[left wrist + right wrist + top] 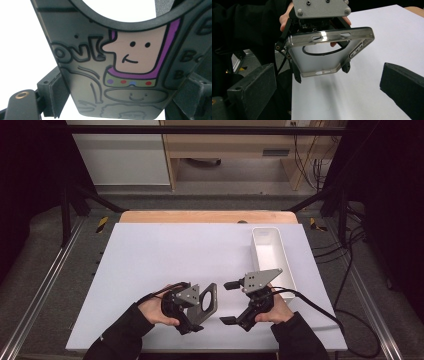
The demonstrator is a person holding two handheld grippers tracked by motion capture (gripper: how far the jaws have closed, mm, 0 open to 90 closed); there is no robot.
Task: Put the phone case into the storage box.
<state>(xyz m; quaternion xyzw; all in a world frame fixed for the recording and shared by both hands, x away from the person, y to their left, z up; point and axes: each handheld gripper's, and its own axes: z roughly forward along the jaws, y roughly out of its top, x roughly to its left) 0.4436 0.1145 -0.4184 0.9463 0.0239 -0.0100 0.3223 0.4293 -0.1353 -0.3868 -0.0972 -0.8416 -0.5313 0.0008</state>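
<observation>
Pinching a translucent phone case by its side edges, the left gripper held it above the counter near six o'clock. The right gripper faced it, jaws spread, empty. Likely a handover came next; the white bin sat at three o'clock.

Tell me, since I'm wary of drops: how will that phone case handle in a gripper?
The phone case looks thin and hollow, so probably light and slightly flexible. Its glossy rim suggests it could slip. The left gripper holds it off the white table, apparently steadily.
</observation>
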